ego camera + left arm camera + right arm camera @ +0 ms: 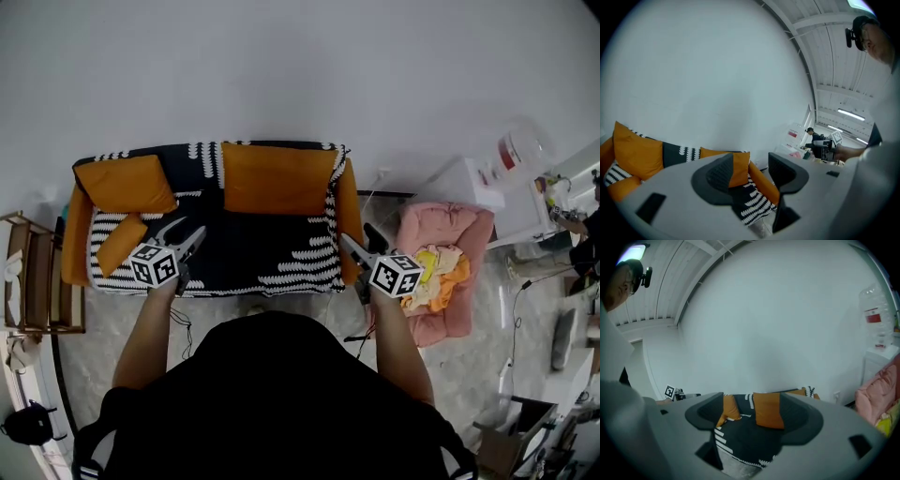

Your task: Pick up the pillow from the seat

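On the left end of the sofa (pixel 272 251), a small orange pillow (pixel 120 242) is seen lying aslant on the black-and-white patterned seat. A second orange pillow (pixel 125 183) is propped in the back corner just behind it, and a large orange pillow (pixel 277 178) is leaned against the backrest toward the right.

From the head view, the left gripper (pixel 186 228) is held over the front of the seat, with its tips just to the right of the small orange pillow and pointed toward the backrest. No contact with the pillow is seen. In the left gripper view, the jaws of the left gripper (pixel 751 171) are shown partly spread with nothing gripped. Only the large orange pillow (pixel 739 165) and the patterned cover are framed in the gap, far beyond the pads. The small pillow lies off to the left of that gap.

The right gripper (pixel 359 240) is held near the sofa's orange right arm, well apart from the small pillow. In the right gripper view, the jaws of the right gripper (pixel 752 416) are spread wide and empty, and the seat and the large orange pillow (pixel 768 409) are seen in the distance between them.
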Demonstrator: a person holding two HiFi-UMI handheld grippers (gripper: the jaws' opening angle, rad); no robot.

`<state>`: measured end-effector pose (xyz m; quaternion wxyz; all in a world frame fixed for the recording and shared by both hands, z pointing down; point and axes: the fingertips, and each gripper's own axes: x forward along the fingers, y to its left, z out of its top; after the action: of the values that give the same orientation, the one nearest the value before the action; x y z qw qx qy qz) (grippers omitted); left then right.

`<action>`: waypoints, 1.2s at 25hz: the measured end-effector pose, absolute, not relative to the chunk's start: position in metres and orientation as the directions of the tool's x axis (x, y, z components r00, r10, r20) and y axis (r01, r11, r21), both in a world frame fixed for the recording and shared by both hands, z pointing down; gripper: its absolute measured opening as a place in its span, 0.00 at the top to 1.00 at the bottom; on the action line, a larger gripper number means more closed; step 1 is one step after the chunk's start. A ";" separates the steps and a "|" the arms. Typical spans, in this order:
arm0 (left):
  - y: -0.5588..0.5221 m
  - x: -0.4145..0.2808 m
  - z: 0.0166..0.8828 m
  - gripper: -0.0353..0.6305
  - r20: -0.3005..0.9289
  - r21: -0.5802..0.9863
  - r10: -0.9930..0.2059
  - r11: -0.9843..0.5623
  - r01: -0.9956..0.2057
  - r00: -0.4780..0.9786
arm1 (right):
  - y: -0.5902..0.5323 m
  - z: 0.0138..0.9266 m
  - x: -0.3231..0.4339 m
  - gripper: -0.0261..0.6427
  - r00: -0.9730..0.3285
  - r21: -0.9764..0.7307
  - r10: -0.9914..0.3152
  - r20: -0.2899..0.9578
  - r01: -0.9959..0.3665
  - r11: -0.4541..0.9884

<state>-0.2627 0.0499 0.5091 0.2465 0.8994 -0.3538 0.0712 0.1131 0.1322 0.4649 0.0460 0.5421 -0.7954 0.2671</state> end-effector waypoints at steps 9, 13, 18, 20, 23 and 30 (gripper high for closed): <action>0.046 -0.279 0.509 0.59 0.294 0.401 -0.593 -0.635 -0.660 0.749 | 0.134 0.464 0.105 0.41 -0.385 -0.378 -0.848 0.364 -0.893 0.244; 0.045 -0.287 0.509 0.59 0.293 0.405 -0.598 -0.630 -0.663 0.746 | 0.132 0.466 0.102 0.41 -0.378 -0.385 -0.852 0.363 -0.893 0.232; 0.044 -0.288 0.514 0.59 0.303 0.412 -0.594 -0.623 -0.665 0.745 | 0.128 0.469 0.101 0.41 -0.374 -0.395 -0.854 0.363 -0.891 0.222; 0.041 -0.287 0.516 0.59 0.308 0.413 -0.590 -0.623 -0.664 0.746 | 0.124 0.470 0.102 0.41 -0.371 -0.407 -0.856 0.360 -0.888 0.214; 0.036 -0.280 0.517 0.59 0.311 0.411 -0.586 -0.627 -0.662 0.748 | 0.119 0.475 0.108 0.41 -0.368 -0.424 -0.858 0.360 -0.883 0.201; 0.019 -0.264 0.521 0.59 0.323 0.412 -0.584 -0.623 -0.666 0.745 | 0.096 0.486 0.117 0.41 -0.378 -0.440 -0.852 0.364 -0.875 0.200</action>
<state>-0.2644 0.0190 0.5209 0.2600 0.8972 -0.3481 0.0789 0.1173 0.0961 0.4858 0.0199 0.5575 -0.7744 0.2985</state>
